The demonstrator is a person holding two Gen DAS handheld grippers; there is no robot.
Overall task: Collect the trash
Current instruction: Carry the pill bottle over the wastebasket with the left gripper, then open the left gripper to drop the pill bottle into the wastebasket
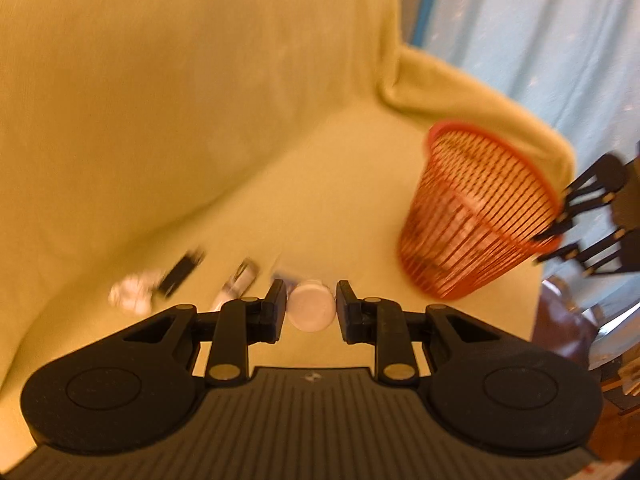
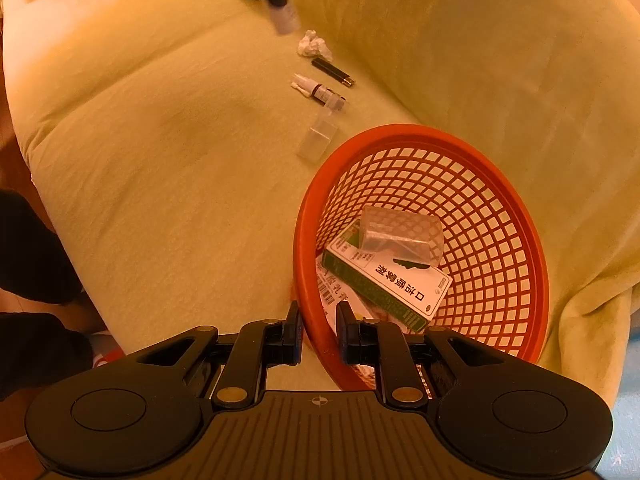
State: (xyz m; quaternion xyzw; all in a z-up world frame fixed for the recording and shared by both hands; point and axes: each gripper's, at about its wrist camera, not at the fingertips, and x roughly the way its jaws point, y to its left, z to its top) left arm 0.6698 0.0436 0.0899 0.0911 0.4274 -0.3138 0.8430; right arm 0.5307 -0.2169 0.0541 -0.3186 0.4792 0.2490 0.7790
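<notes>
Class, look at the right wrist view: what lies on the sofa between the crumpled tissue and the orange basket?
Right wrist view: from the crumpled tissue toward the orange basket lie a black stick, a small spray bottle and a clear plastic box.

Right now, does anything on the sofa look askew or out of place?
Yes. The orange basket leans instead of standing flat, because the right gripper clamps its rim. The left gripper holds a small white bottle off the sofa.
</notes>
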